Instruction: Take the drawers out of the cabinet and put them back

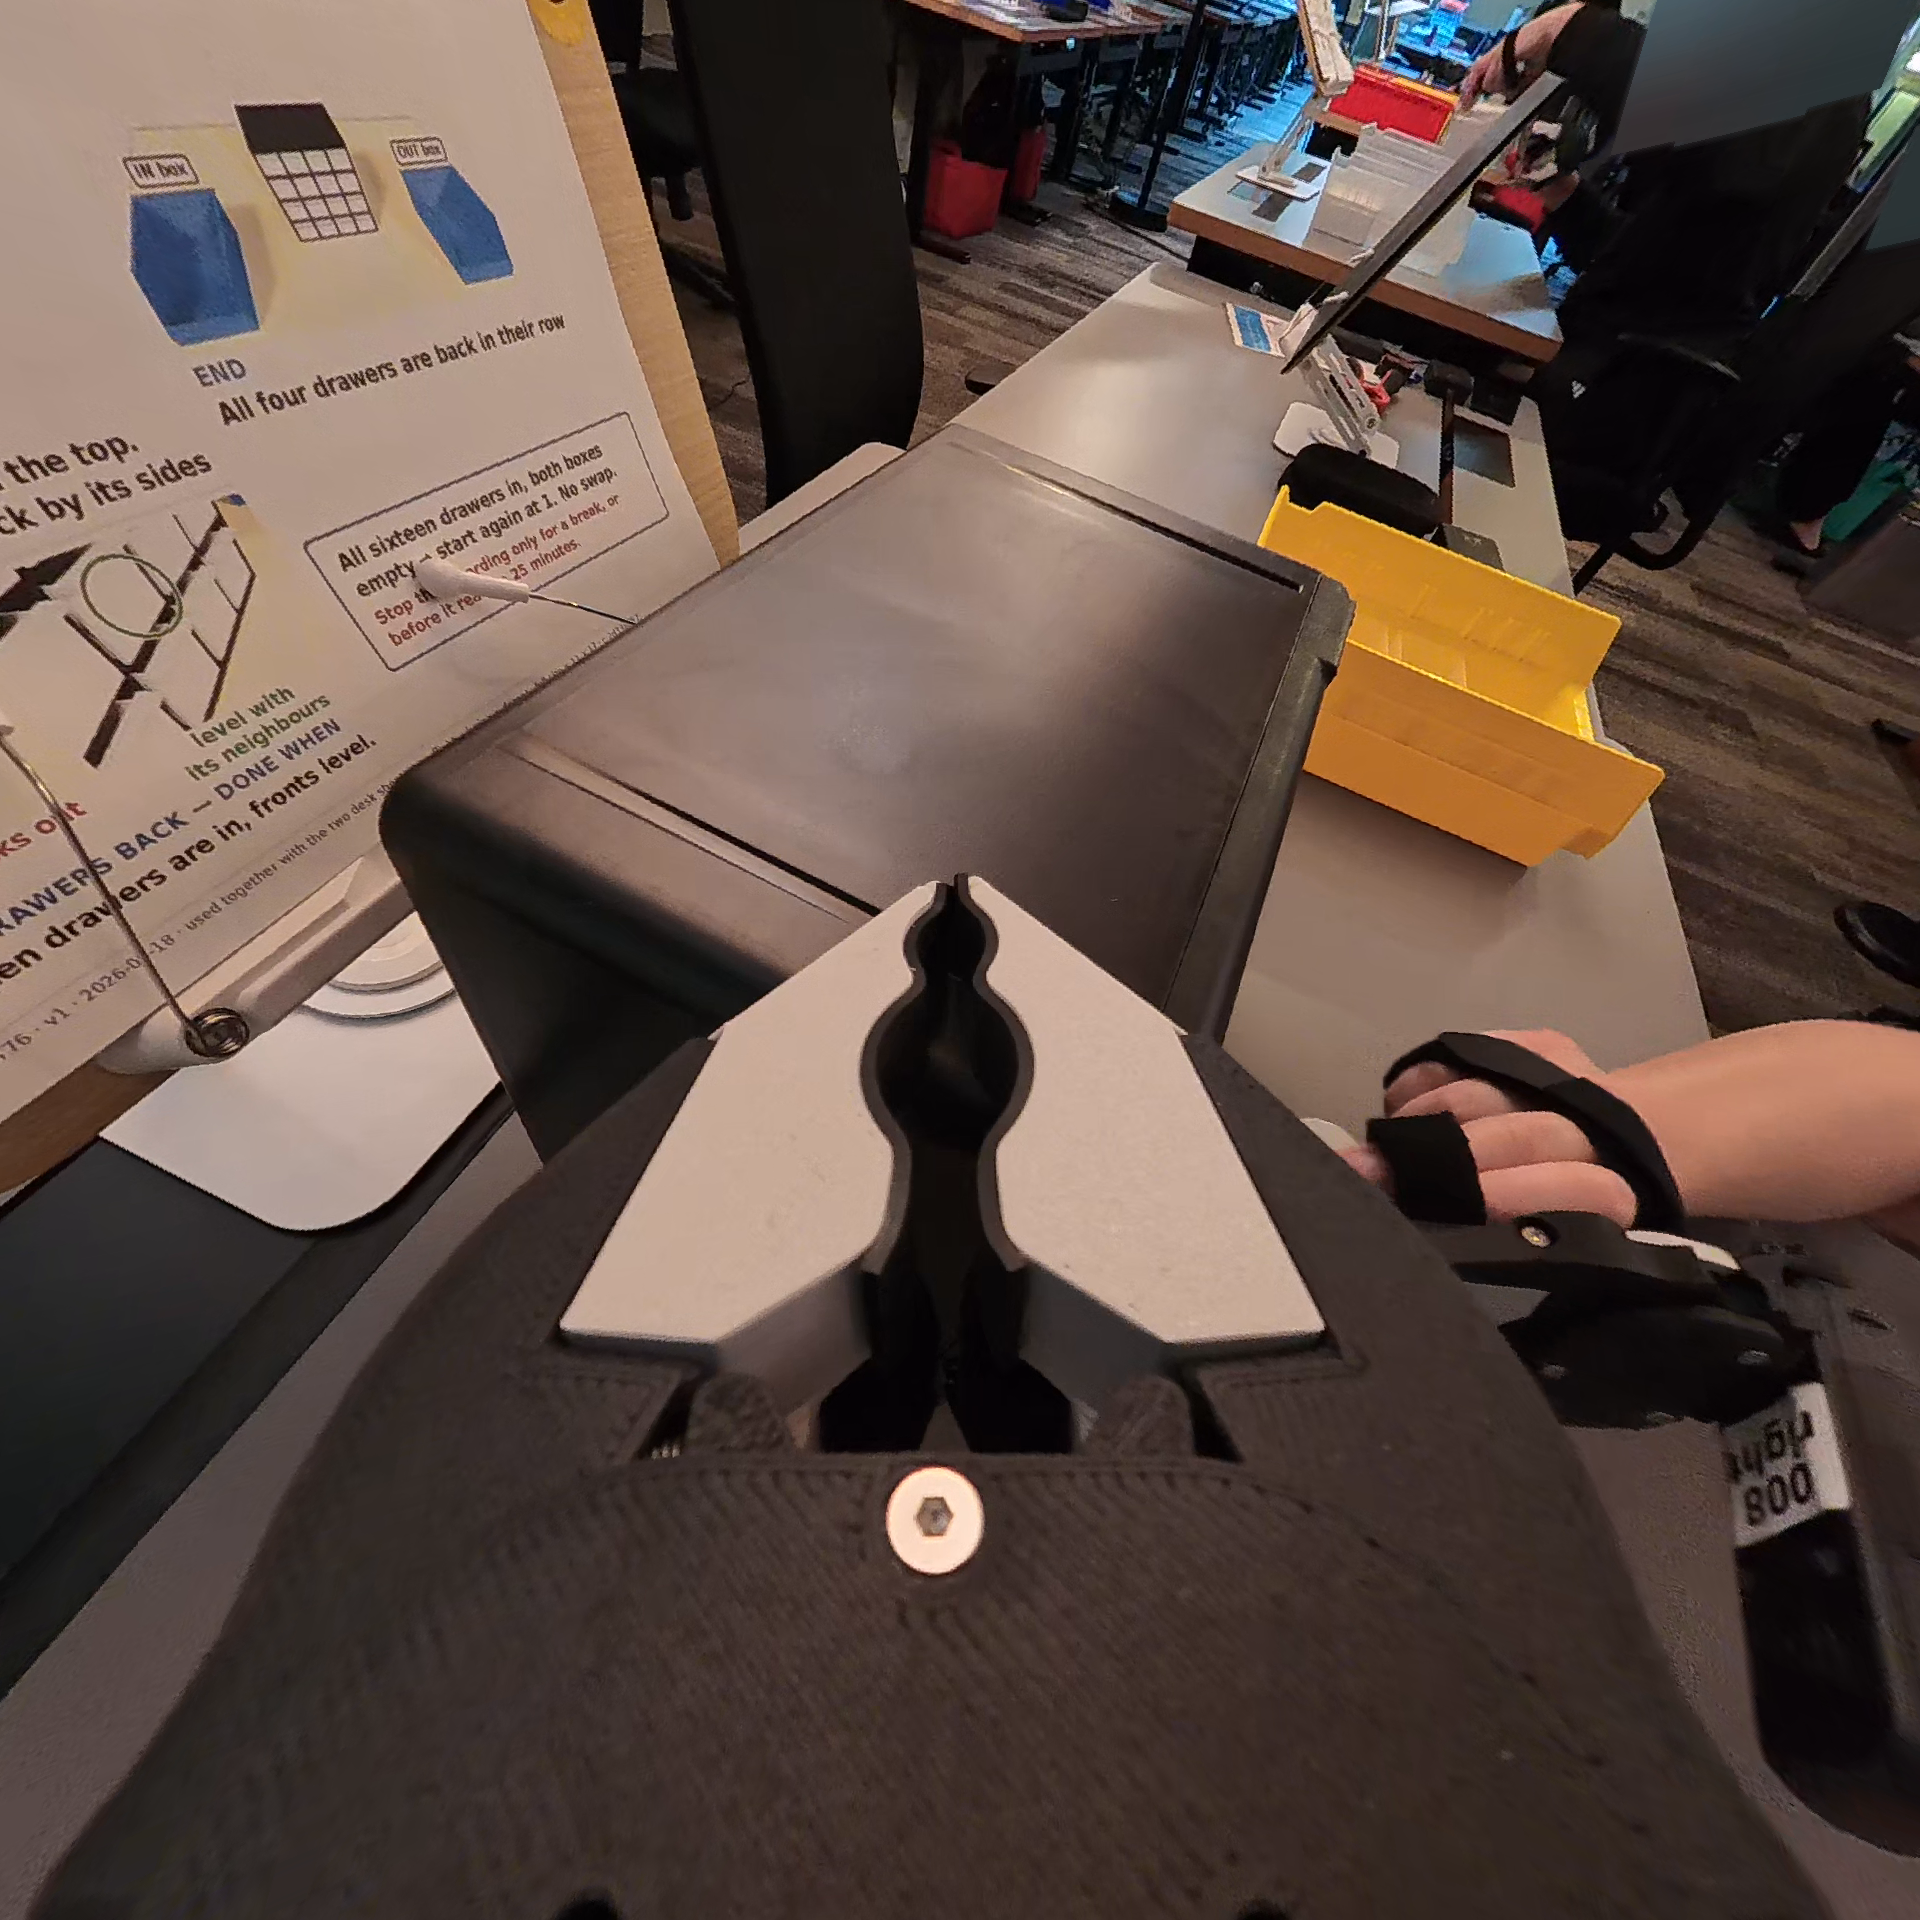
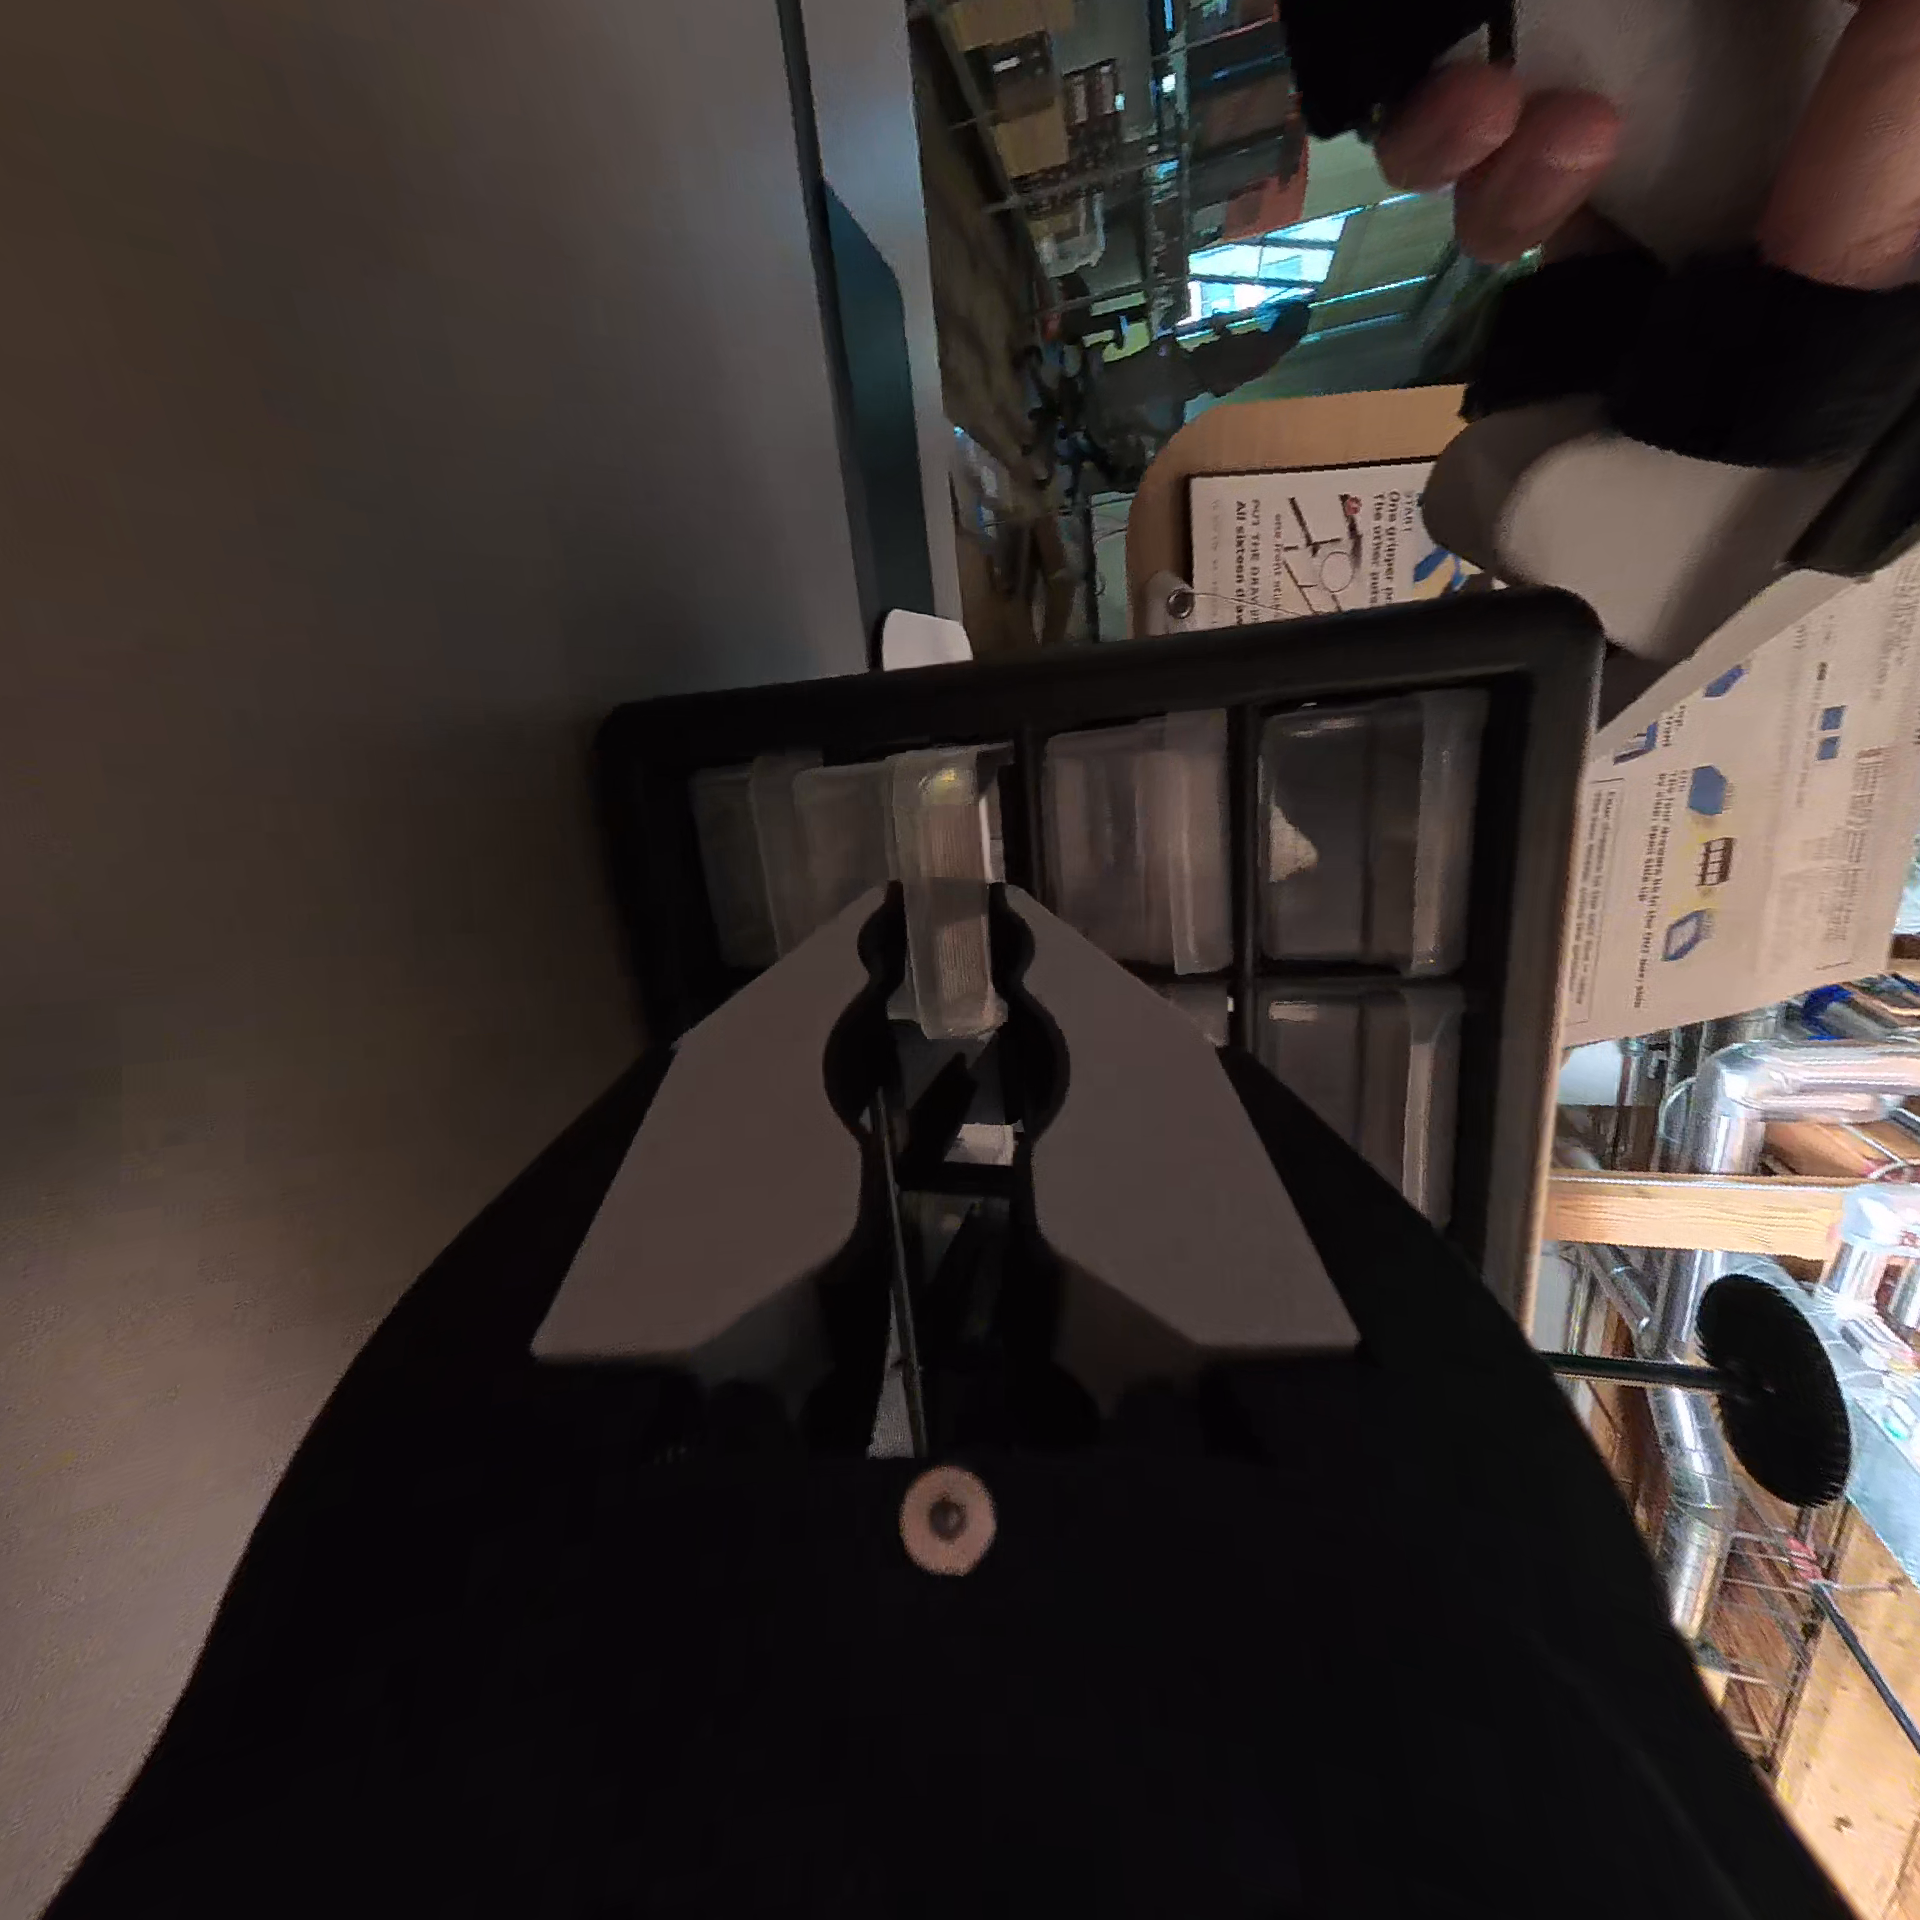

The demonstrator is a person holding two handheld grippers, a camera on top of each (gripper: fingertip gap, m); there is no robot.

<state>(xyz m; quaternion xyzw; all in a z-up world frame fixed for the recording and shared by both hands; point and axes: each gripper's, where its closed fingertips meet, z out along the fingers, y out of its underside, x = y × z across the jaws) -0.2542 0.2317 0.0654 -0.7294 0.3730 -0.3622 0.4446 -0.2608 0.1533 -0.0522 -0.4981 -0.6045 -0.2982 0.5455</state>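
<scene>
Left gripper [image 1: 958,894]: grey fingers [image 1: 790,1122] brought fully together, tips touching, nothing clamped between them. Directly ahead of and below the tips: the flat dark top of the black drawer cabinet [image 1: 935,644], seen from above, its drawer fronts out of sight from this side. Ahead and to the right of the cabinet: a yellow bin [image 1: 1455,707], lying on the grey table [image 1: 1371,966], its contents not discernible. To the left: a printed instruction sheet [image 1: 312,416] propped on a stand, cut off by the frame edge. At the right edge: a strapped hand [image 1: 1527,1132] on the other gripper's handle, partly out of frame. Right gripper [image 2: 943,896]: view rolled sideways; fingers [image 2: 748,1143] clenched on the clear tab handle of a translucent drawer [image 2: 935,894], the handle passing between the tips. Drawer body largely masked by the fingers; whether it is seated or partly withdrawn cannot be determined. Beyond and to the right of the tips: cabinet front [image 2: 1548,831] with further translucent drawers [image 2: 1351,831] in their slots, contents blurred. Lower rows hidden behind the gripper body. Upper right: the left gripper's hand [image 2: 1558,145] and white housing, blurred and cropped.
</scene>
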